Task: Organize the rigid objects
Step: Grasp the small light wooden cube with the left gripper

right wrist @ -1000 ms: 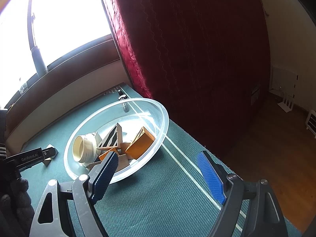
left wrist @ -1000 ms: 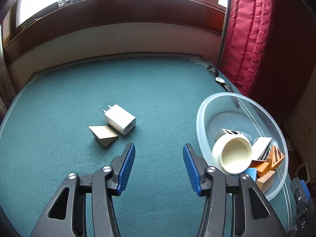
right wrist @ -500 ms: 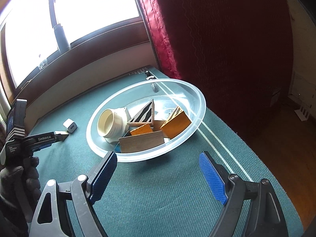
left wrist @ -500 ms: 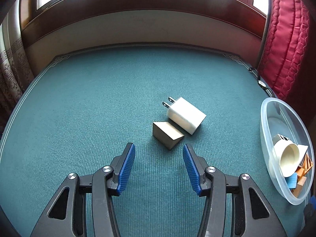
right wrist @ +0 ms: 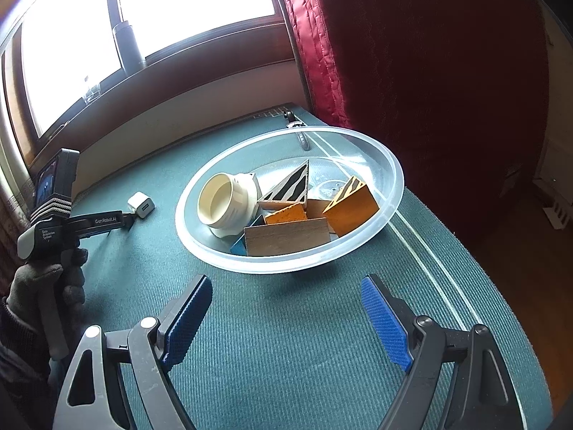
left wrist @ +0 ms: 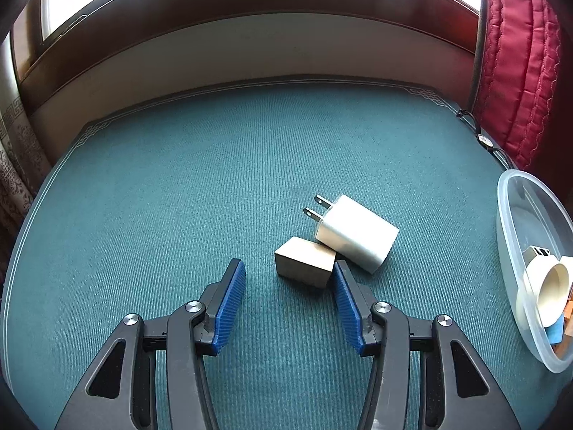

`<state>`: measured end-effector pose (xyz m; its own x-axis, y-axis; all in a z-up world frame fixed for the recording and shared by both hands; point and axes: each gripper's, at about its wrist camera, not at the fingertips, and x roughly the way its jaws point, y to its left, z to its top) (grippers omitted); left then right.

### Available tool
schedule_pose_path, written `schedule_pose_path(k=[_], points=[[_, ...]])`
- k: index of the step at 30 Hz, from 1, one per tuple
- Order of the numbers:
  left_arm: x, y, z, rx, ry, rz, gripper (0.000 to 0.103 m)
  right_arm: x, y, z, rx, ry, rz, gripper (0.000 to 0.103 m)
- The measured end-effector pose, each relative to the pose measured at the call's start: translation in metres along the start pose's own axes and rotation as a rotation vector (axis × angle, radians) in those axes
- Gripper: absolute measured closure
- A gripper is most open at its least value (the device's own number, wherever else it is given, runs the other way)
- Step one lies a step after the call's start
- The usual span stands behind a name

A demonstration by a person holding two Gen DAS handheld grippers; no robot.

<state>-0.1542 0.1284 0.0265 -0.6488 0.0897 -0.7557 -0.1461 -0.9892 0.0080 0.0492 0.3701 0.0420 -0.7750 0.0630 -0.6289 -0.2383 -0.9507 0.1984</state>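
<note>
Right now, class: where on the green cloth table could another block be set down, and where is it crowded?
Free: the broad green cloth left of and behind the white plug charger, and the strip before the clear plastic bowl. Crowded: the bowl's inside and the spot where the tan wooden wedge touches the charger, at the open left gripper.

A small tan wooden wedge block (left wrist: 304,261) lies on the green woven table mat (left wrist: 215,186), touching the white plug charger (left wrist: 352,233) behind it. To their right stands the clear plastic bowl (right wrist: 394,179), which holds a cream plastic ring (right wrist: 224,206) and several wooden blocks (right wrist: 286,238).
</note>
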Motion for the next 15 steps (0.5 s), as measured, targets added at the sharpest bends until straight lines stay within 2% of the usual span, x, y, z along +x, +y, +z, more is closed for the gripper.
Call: schedule_pose_path(k=[3,6,9,15], points=[[0.001,0.003,0.005,0.001,-0.004,-0.023,0.057,0.000,0.004,-0.001,-0.016,0.007,0.005,0.015],[0.001,0.002,0.007,0.013,-0.015,-0.038,0.070,0.001,0.010,-0.003,-0.036,0.017,0.014,0.015],[0.000,0.002,0.007,0.011,-0.021,-0.042,0.070,0.002,0.020,-0.005,-0.064,0.028,0.027,0.015],[-0.005,0.019,0.001,-0.065,-0.024,-0.043,0.070,0.007,0.051,-0.010,-0.150,0.059,0.099,0.015]])
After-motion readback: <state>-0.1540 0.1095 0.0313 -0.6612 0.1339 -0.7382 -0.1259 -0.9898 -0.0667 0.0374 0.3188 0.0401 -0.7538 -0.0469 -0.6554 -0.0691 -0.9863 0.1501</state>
